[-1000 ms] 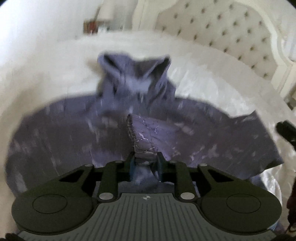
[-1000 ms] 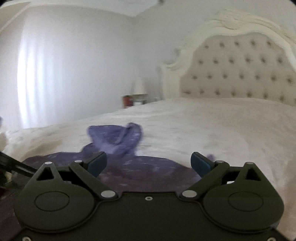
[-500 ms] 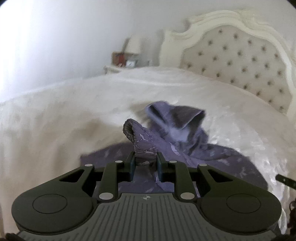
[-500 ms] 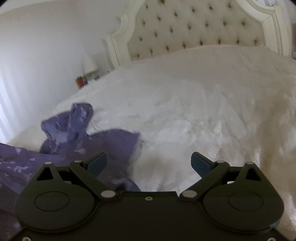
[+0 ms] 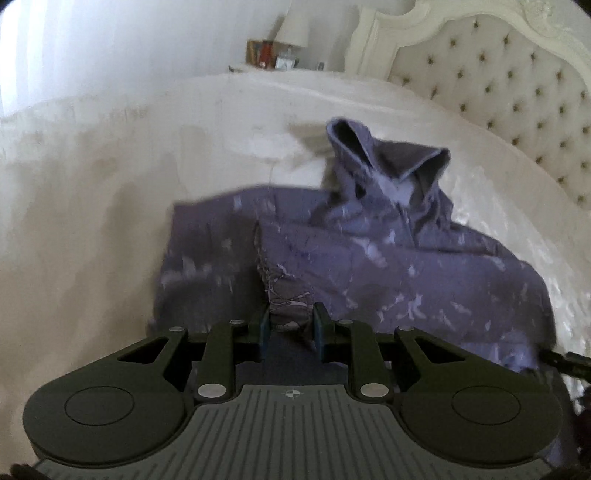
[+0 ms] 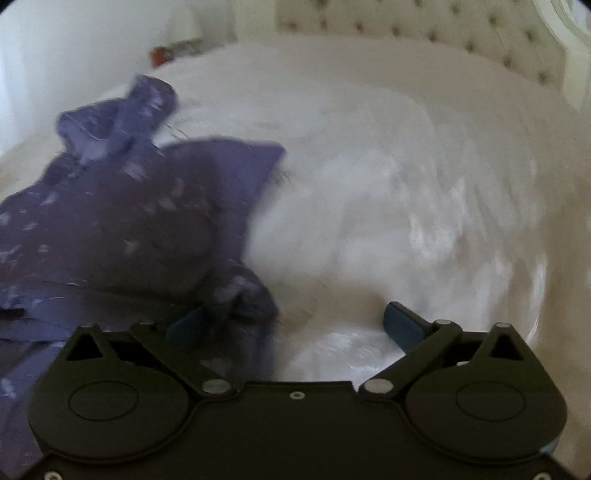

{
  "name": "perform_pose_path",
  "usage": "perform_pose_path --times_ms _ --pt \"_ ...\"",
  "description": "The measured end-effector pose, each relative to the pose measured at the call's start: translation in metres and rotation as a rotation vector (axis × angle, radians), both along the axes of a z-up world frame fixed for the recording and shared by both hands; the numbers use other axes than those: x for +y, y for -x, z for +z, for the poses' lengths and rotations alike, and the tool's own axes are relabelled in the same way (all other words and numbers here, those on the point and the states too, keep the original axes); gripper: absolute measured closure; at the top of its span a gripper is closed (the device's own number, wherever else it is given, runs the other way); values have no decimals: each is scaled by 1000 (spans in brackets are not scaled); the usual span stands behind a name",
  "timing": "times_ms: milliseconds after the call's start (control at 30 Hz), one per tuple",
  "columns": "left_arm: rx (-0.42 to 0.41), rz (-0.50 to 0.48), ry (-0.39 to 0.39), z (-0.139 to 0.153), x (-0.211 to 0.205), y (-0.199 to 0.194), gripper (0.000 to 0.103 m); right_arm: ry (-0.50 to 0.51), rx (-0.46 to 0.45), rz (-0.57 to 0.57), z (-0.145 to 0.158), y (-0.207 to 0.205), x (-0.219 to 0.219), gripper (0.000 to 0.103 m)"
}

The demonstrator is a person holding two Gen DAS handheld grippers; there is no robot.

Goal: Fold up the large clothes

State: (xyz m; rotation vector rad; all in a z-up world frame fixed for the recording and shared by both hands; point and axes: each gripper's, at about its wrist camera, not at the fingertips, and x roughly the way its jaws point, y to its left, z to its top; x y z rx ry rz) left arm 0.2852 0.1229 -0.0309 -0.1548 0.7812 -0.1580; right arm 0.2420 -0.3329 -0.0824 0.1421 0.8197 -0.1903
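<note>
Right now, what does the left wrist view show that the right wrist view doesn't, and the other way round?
Only the left wrist view: the left tool shut on a bunched fold of the hoodie, and the lamp on the nightstand behind the bed. Only the right wrist view: the right tool wide open, nothing gripped, with a hoodie corner beside its left finger and bare bedding under the rest of the gap. Both: the purple hoodie with its hood toward the headboard, lying on the white bed.
</note>
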Motion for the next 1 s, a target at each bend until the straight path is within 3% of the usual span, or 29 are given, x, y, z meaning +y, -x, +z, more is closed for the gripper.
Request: perform_pose_path --times_ms 267,433,533,733,1000 --pt "-28 -63 -59 -24 -4 19 75 5 4 -41 -2 9 -11 2" --pt "-68 -88 -108 -37 -12 21 64 -18 -27 -57 1 12 -15 1" --pt "-129 -102 -129 -44 -19 29 55 -69 -97 -90 10 18 -22 1" --pt "-181 -92 -145 -49 -23 35 51 -80 -245 -72 29 26 -14 1" --pt "-190 -92 -155 -52 -24 36 50 -127 -198 1 31 -25 5 1"
